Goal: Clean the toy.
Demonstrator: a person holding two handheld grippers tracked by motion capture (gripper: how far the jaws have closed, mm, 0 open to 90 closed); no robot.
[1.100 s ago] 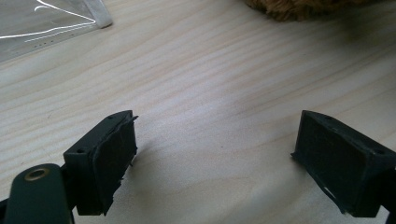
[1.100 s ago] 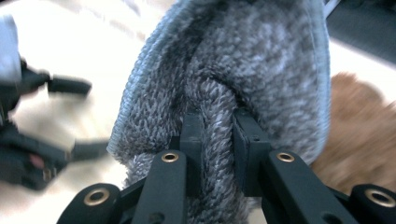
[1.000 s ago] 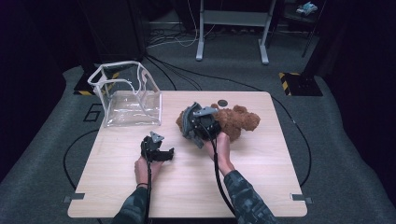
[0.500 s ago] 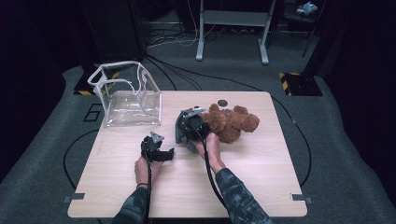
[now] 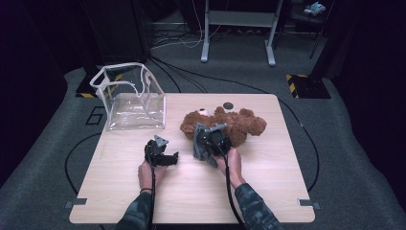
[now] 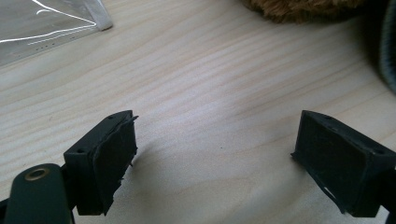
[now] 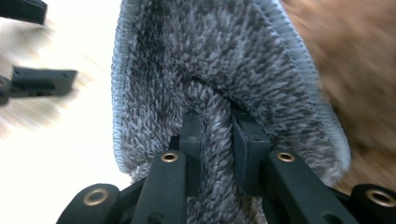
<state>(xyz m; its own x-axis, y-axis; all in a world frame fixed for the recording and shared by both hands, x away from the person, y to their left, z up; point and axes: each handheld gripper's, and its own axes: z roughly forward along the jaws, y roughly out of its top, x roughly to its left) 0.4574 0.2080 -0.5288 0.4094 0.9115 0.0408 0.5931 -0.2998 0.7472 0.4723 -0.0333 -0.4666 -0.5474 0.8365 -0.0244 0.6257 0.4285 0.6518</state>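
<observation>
A brown teddy bear (image 5: 242, 122) lies on the wooden table (image 5: 268, 191), right of centre. Just in front of it, my right gripper (image 5: 207, 143) is shut on a grey fuzzy cloth (image 5: 200, 140). In the right gripper view the two pads pinch a fold of the cloth (image 7: 224, 56) at the gripper (image 7: 217, 126), with the bear's fur (image 7: 359, 70) behind on the right. To the left, my left gripper (image 5: 163, 152) rests low over the table and stands open. Its jaws are wide apart over bare wood in the left gripper view (image 6: 215, 154).
A clear plastic bag (image 5: 131, 103) with white trim stands open at the table's back left; its corner (image 6: 46, 23) lies ahead of the left gripper. A small dark disc (image 5: 228, 105) sits behind the bear. Cables and a metal stand (image 5: 237, 28) are on the floor beyond.
My right gripper, holding the grey cloth, has come off the bear, swung a little left, then sunk toward the table in front of it. The left gripper has stayed put.
</observation>
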